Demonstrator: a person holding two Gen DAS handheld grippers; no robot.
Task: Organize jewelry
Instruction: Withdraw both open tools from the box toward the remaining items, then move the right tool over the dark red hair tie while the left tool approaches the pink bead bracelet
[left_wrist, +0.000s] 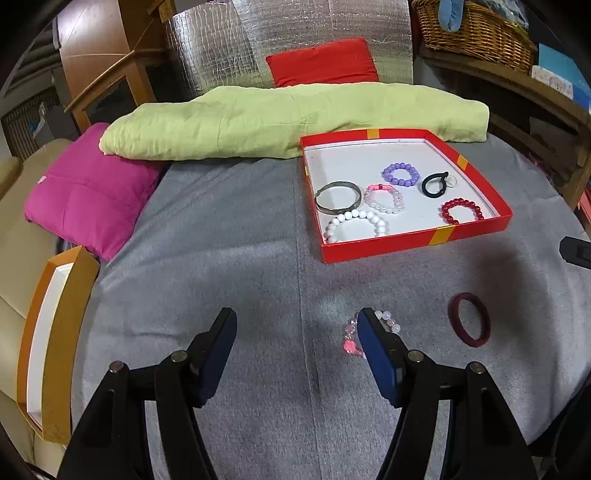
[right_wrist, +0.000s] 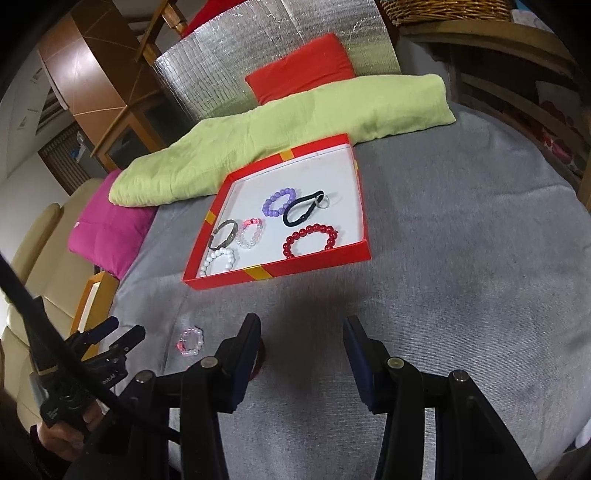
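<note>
- Hiding part of the pink-and-white bead bracelet (left_wrist: 369, 332) in the left wrist view is one finger of the left gripper (left_wrist: 297, 347), so only its pink glow and a few white beads show there; the right wrist view shows the whole small loop lying on the blanket.
- Only a dark red arc of the maroon bangle (left_wrist: 469, 319) peeks out behind the right gripper's (right_wrist: 301, 354) left finger in the right wrist view; the left view shows it whole, flat on the blanket, near the beads.
- At the left edge an orange box (left_wrist: 55, 332) with a white inside is cut off.
- The surface is a grey blanket (left_wrist: 229, 258); a magenta cushion (left_wrist: 88, 206) lies at its left, a long green pillow (left_wrist: 280, 122) runs along the back, with a red cushion (left_wrist: 321, 61) and silver foil sheet (left_wrist: 221, 44) behind, and a wicker basket (left_wrist: 476, 33) up right.
- The red tray (left_wrist: 406, 247) holds, left to right, a metal bangle (left_wrist: 338, 197), white bead bracelet (left_wrist: 356, 225), clear-pink bracelet (left_wrist: 384, 197), purple bead bracelet (left_wrist: 400, 174), black hair tie (left_wrist: 434, 186) and red bead bracelet (left_wrist: 461, 211).
- Both grippers hang over the blanket with jaws spread and nothing between them.
</note>
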